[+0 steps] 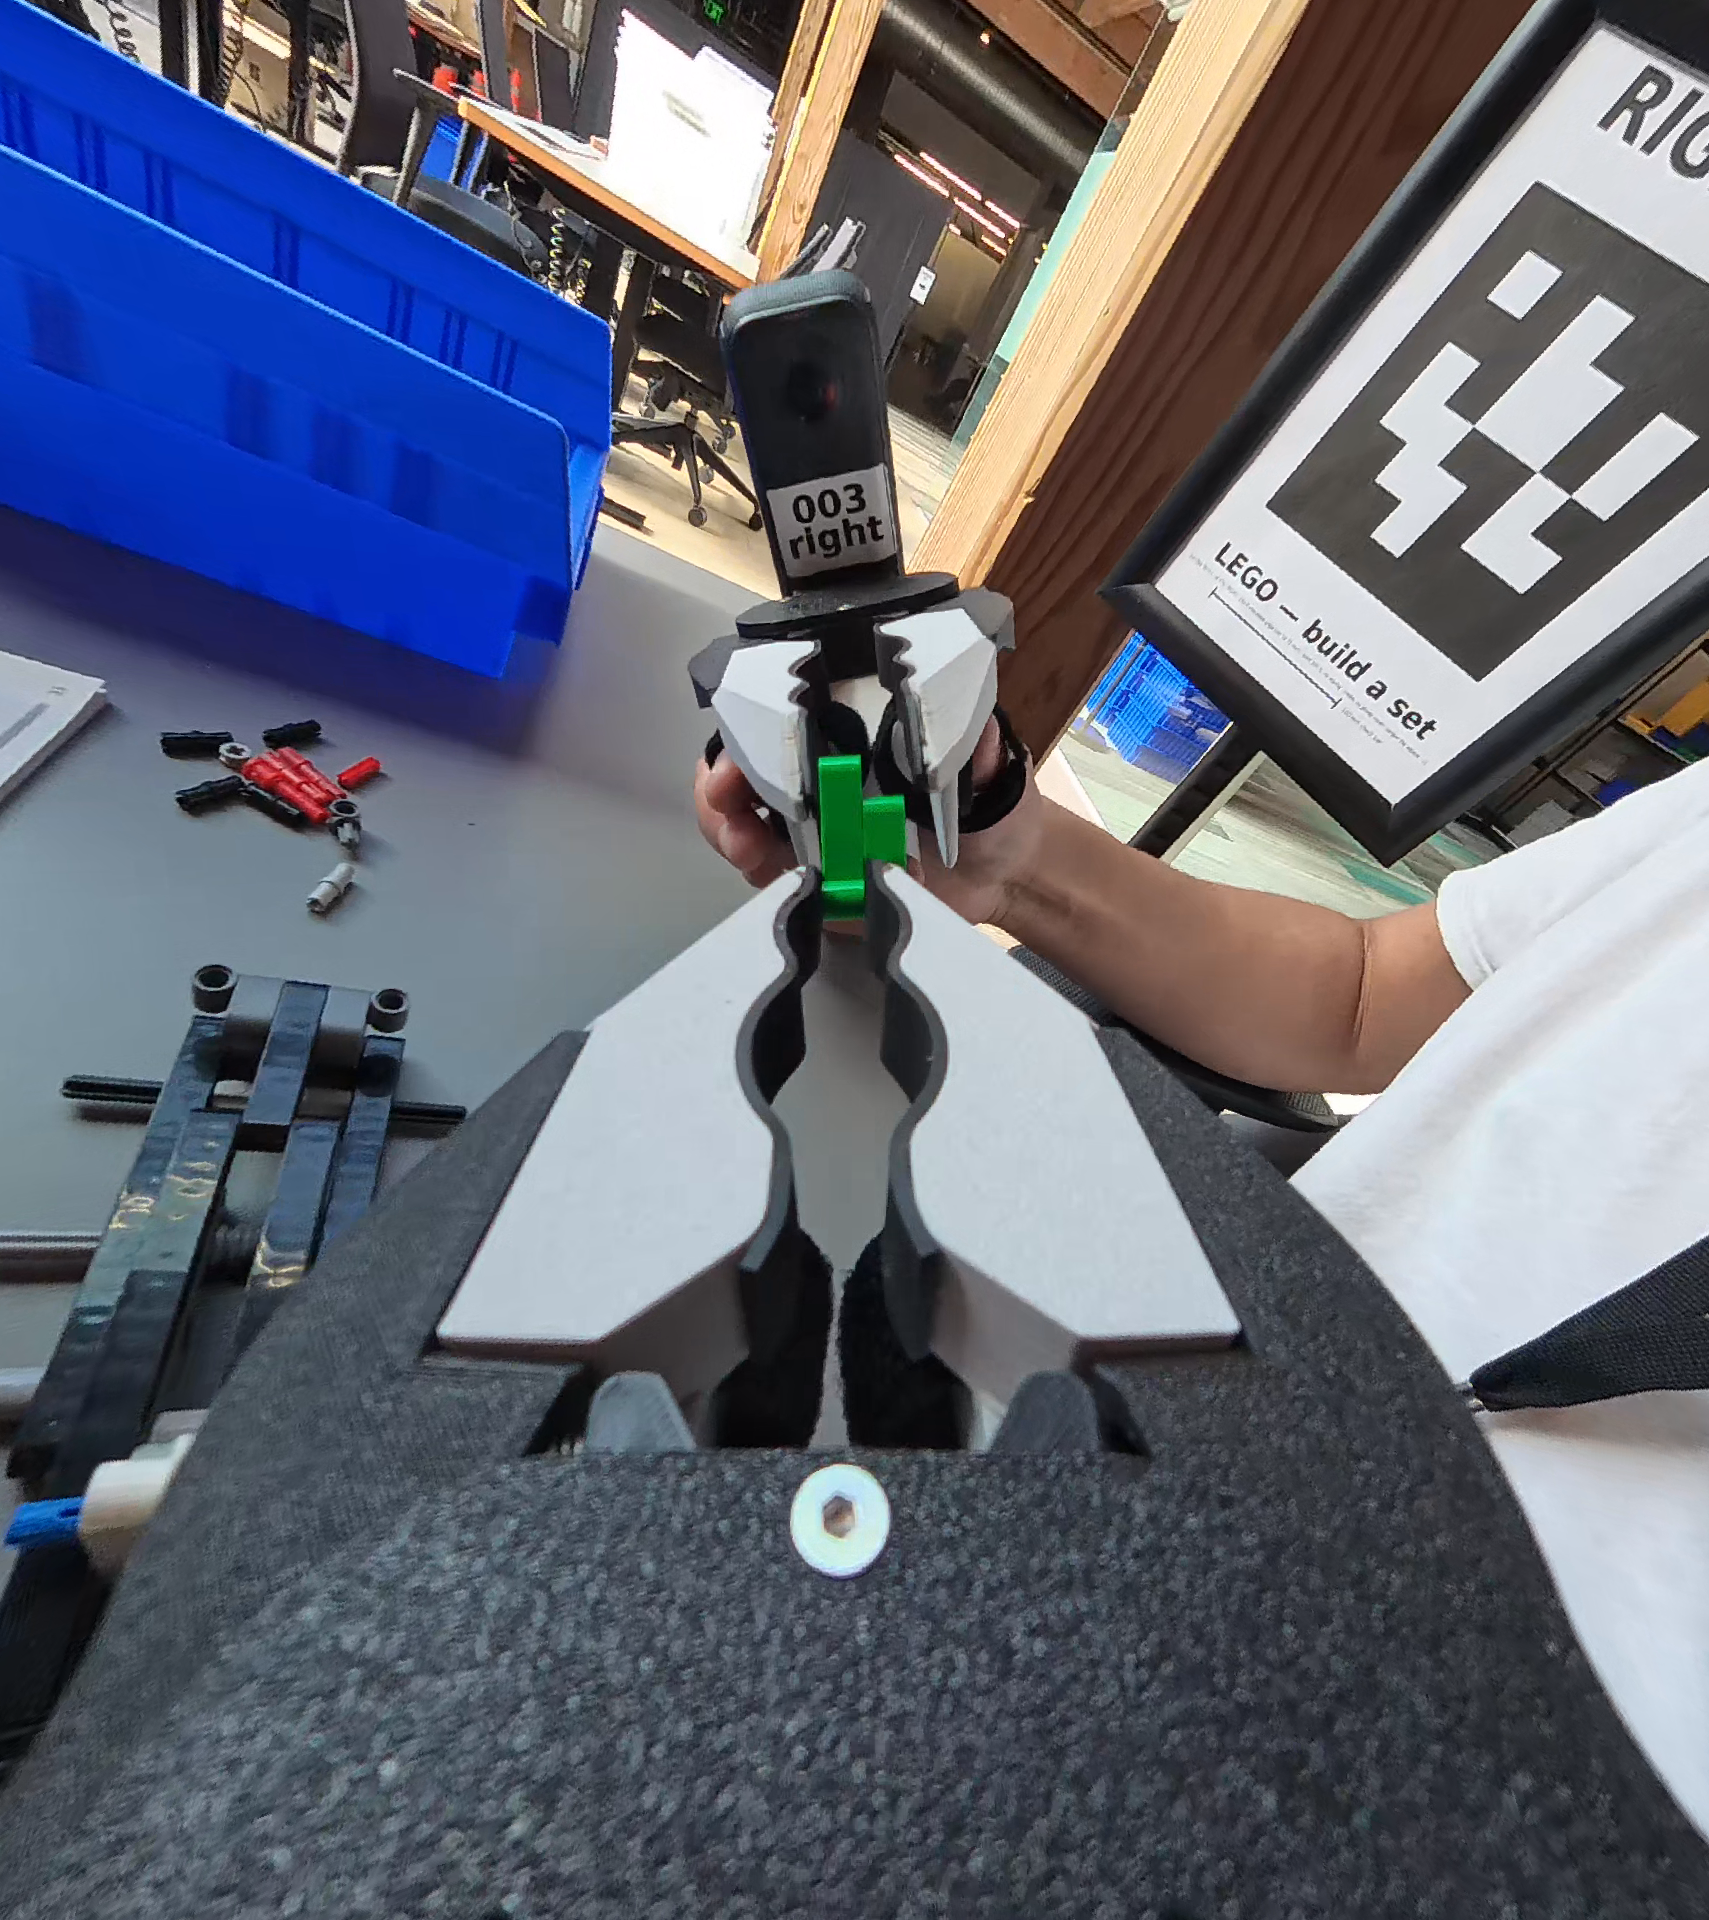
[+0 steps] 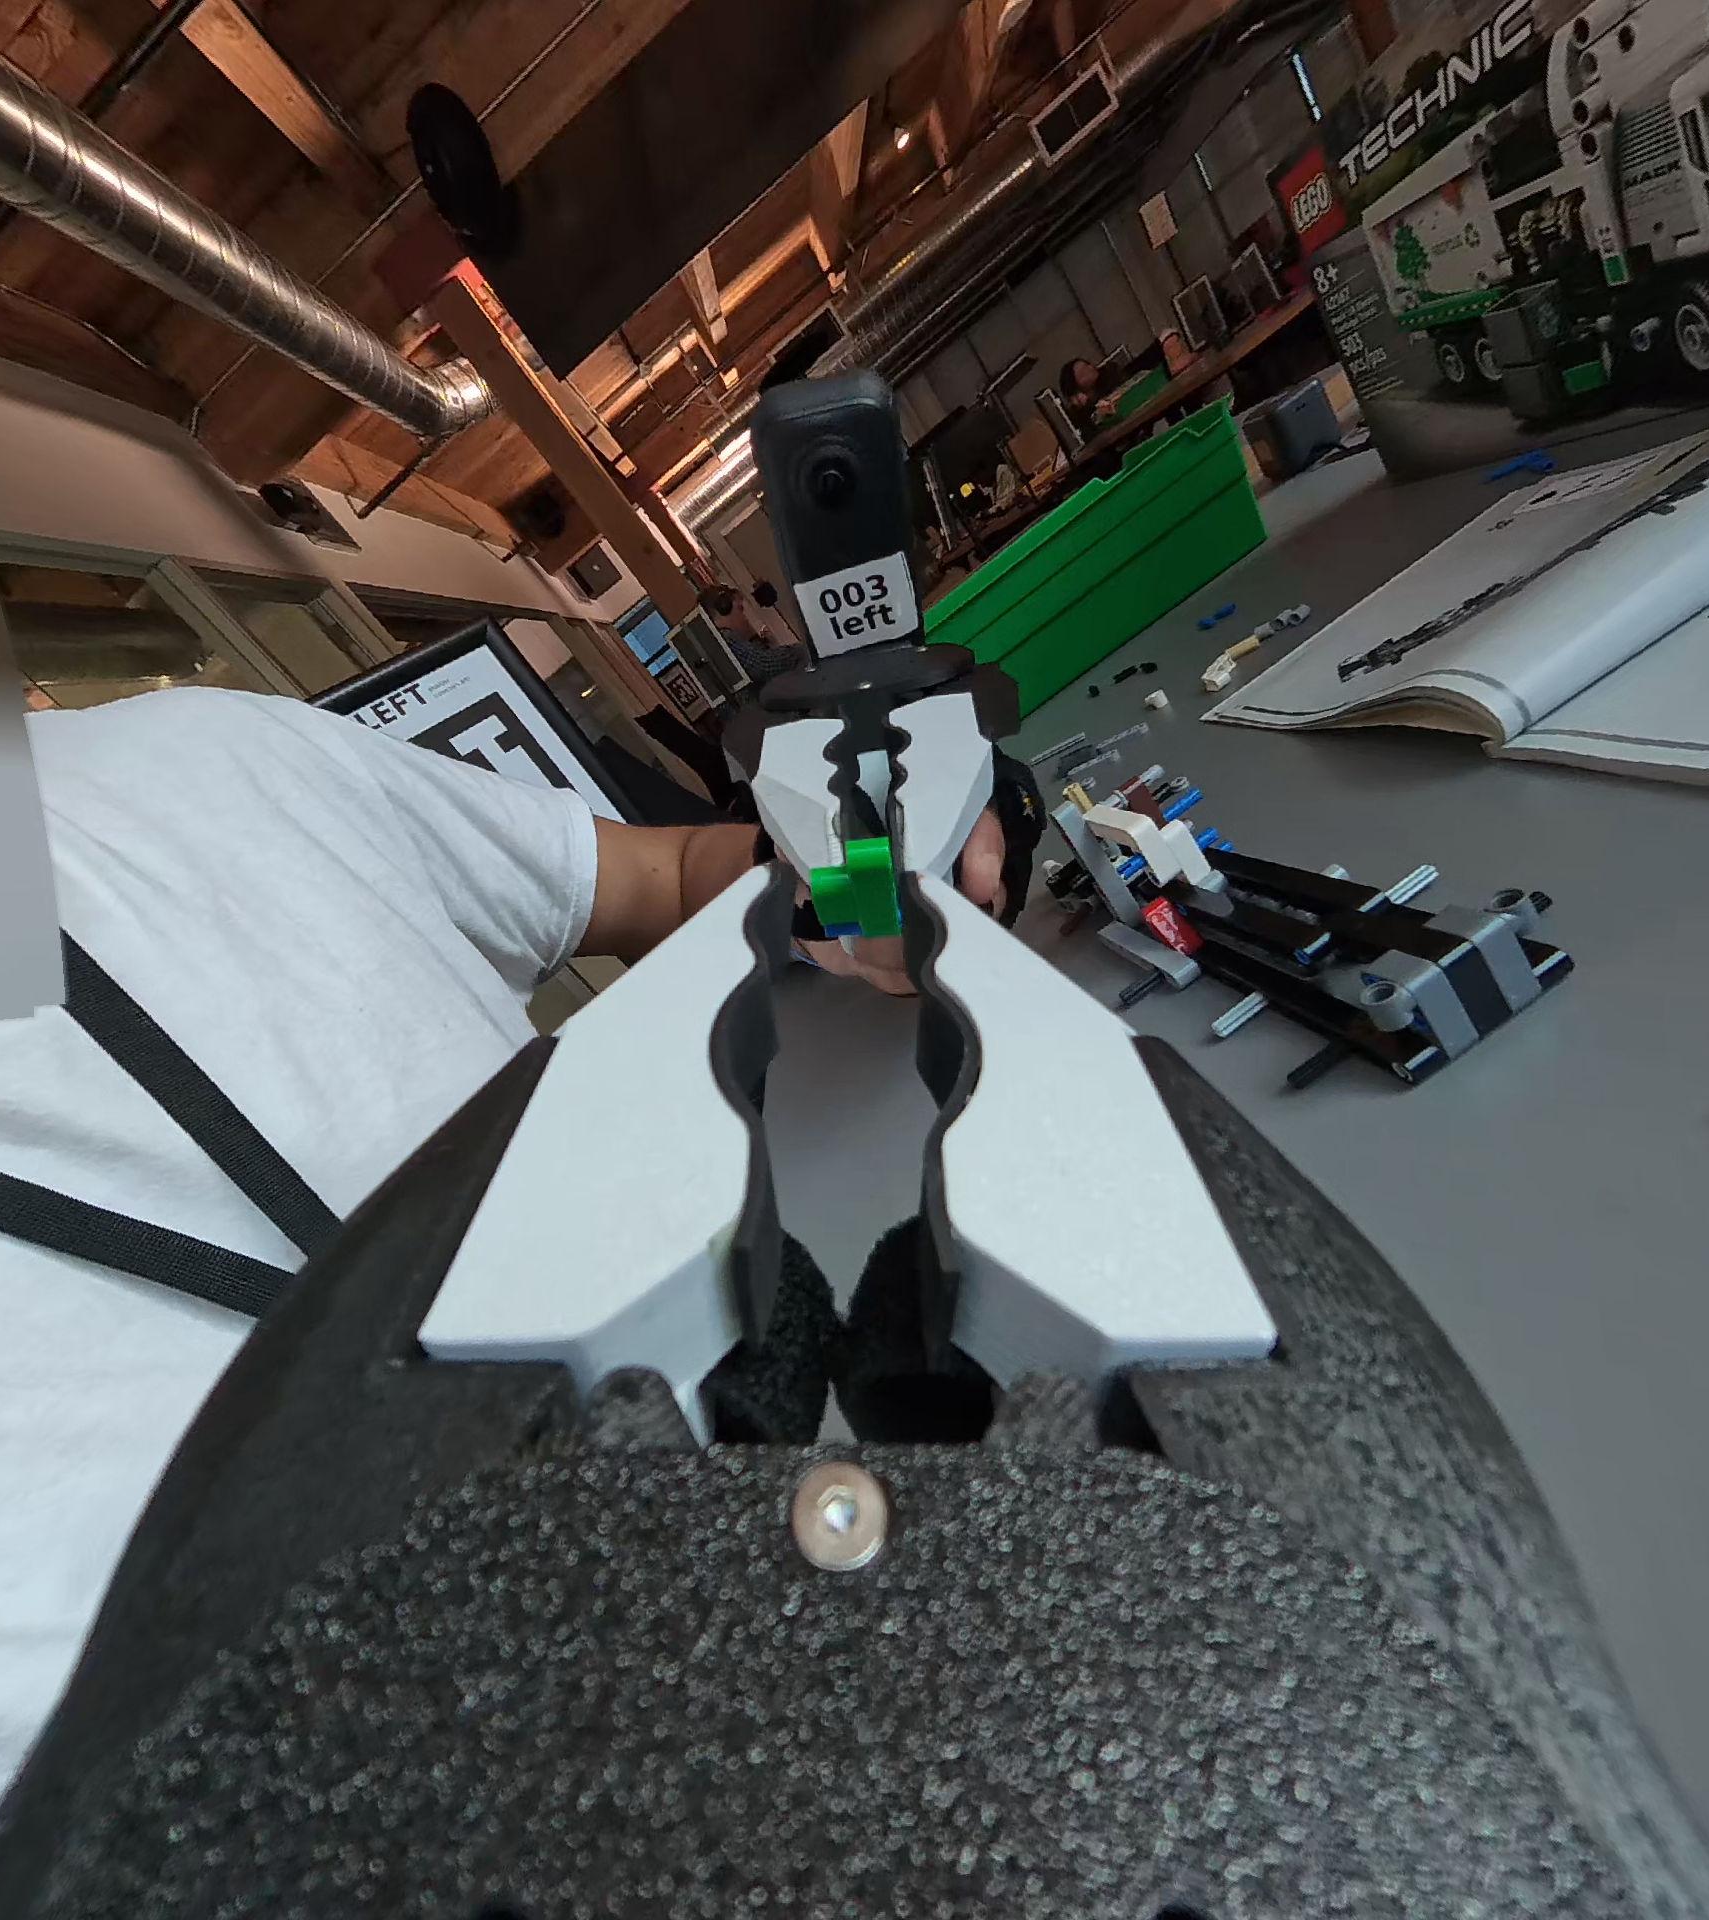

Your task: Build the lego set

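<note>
the two grippers face each other tip to tip above the near edge of the grey table (image 1: 538, 935), clear of the surface so both have room to work. the left gripper (image 1: 845, 883) is clenched on the lower end of a green piece (image 1: 845, 821). the right gripper (image 2: 845, 894) meets the same green piece (image 2: 855, 883) from the opposite side; its tips sit beside the piece, but whether they actually pinch it cannot be told. a small blue part (image 2: 839, 923) shows under the green one, probably a pin being pressed in, which would explain the head-on pose. the half-built black frame (image 2: 1349, 935) lies on the table to the right of the grippers, with loose red and black pins (image 1: 284, 779) farther off and the open instruction booklet (image 2: 1556, 665) at the far right.
</note>
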Demonstrator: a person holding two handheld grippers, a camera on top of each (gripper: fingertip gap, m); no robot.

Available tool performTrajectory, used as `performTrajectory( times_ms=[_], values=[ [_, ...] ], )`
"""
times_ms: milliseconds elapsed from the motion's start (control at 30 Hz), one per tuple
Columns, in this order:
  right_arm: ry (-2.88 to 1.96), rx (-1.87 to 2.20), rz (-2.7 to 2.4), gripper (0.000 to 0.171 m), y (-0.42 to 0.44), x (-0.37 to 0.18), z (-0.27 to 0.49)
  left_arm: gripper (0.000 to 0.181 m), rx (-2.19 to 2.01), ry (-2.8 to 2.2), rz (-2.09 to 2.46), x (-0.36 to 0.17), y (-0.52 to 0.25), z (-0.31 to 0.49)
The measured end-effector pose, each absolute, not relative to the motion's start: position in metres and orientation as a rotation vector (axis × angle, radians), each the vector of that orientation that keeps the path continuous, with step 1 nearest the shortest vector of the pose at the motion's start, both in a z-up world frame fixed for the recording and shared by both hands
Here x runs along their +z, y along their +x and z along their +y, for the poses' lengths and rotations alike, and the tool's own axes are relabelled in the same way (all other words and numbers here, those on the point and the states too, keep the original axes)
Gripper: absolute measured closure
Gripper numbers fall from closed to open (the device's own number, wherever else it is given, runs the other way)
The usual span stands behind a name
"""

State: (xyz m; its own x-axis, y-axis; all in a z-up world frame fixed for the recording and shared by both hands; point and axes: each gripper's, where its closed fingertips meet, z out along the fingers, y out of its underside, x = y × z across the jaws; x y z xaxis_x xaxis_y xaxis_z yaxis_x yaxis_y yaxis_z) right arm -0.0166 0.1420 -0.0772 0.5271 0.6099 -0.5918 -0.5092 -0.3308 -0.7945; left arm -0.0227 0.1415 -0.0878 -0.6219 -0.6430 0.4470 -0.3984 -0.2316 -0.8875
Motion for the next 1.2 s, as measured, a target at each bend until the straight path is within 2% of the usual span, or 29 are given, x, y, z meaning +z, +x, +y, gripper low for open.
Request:
performTrajectory(
  times_ms=[333,533,767,867,1100,1200],
  values=[
    [-1.528,1.169,-0.111,0.164,-0.021,-0.076,0.138,0.175,-1.982,-1.227,1.849,-0.089,-0.029,0.131],
    [-1.563,1.107,-0.143,0.164,-0.024,-0.080,0.138,0.175,-1.965,-1.197,1.865,-0.092,-0.033,0.131],
    [-1.604,1.114,-0.109,0.165,-0.022,-0.087,0.141,0.174,-1.795,-1.080,1.942,-0.099,-0.037,0.139],
    [-1.579,1.136,-0.088,0.165,-0.018,-0.084,0.140,0.181,-1.763,-1.052,1.951,-0.099,-0.037,0.139],
    [-1.525,1.193,-0.049,0.165,-0.011,-0.078,0.137,0.181,-1.622,-1.022,1.976,-0.108,-0.034,0.144],
    [-1.529,1.212,-0.036,0.165,-0.009,-0.079,0.137,0.175,-1.487,-0.982,2.022,-0.110,-0.033,0.156]
  ],
)
